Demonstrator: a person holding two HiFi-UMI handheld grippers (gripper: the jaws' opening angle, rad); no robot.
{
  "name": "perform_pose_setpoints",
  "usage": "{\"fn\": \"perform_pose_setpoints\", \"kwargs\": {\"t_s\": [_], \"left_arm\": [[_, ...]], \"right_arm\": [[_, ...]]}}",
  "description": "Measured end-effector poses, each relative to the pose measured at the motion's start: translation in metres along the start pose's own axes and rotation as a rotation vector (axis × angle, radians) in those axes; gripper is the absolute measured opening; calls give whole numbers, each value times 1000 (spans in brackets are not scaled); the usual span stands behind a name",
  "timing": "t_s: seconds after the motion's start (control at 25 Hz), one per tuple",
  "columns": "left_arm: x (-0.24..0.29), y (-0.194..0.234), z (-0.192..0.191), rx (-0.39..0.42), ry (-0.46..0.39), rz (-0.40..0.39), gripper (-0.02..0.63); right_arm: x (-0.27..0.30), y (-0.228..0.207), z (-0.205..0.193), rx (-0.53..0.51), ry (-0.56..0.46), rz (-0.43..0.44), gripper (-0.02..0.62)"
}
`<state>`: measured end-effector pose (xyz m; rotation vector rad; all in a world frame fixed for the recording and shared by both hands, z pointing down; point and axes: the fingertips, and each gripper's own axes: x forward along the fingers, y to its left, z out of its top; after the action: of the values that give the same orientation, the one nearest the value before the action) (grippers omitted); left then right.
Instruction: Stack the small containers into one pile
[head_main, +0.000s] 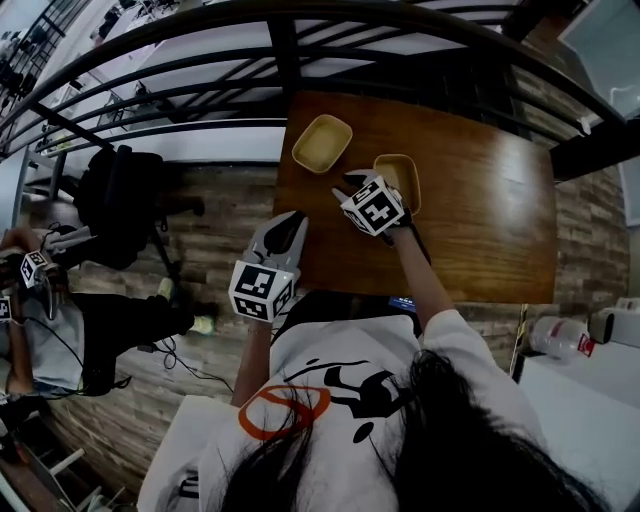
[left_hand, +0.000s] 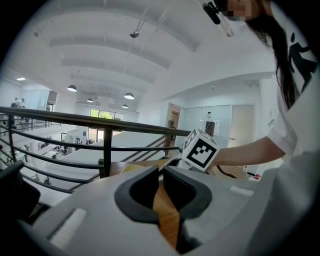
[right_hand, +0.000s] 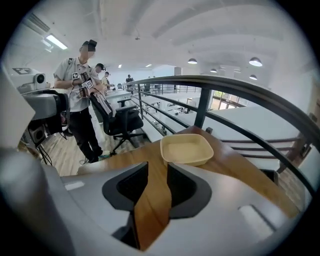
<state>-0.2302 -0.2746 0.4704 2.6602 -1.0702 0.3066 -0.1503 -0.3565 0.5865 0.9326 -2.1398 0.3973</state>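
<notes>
Containers unstacked: far container (head_main: 321, 142) upper centre, near container (head_main: 408, 183) beside right gripper (head_main: 353, 184); left gripper (head_main: 285, 228) lower left. Left gripper view: jaws barely apart, empty. Right gripper view: jaws apart, empty, far container (right_hand: 186, 149) centre; grip one rim squarely, lift level.

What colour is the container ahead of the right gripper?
The container is pale cream-yellow, clearest in the right gripper view.
</notes>
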Motion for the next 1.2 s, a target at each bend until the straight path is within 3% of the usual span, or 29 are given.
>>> {"fn": "perform_pose_setpoints", "kwargs": {"t_s": [0.36, 0.56, 0.68, 1.2], "left_arm": [[-29, 45, -15, -12, 33, 64, 5], [-45, 59, -17, -23, 39, 117, 5], [-52, 68, -18, -36, 51, 143, 5], [-33, 44, -16, -30, 38, 119, 5]], "right_arm": [[92, 18, 47, -95, 76, 50, 155], [130, 7, 33, -145, 211, 6, 154], [138, 4, 26, -156, 260, -2, 49], [56, 16, 39, -246, 73, 108, 43]]}}
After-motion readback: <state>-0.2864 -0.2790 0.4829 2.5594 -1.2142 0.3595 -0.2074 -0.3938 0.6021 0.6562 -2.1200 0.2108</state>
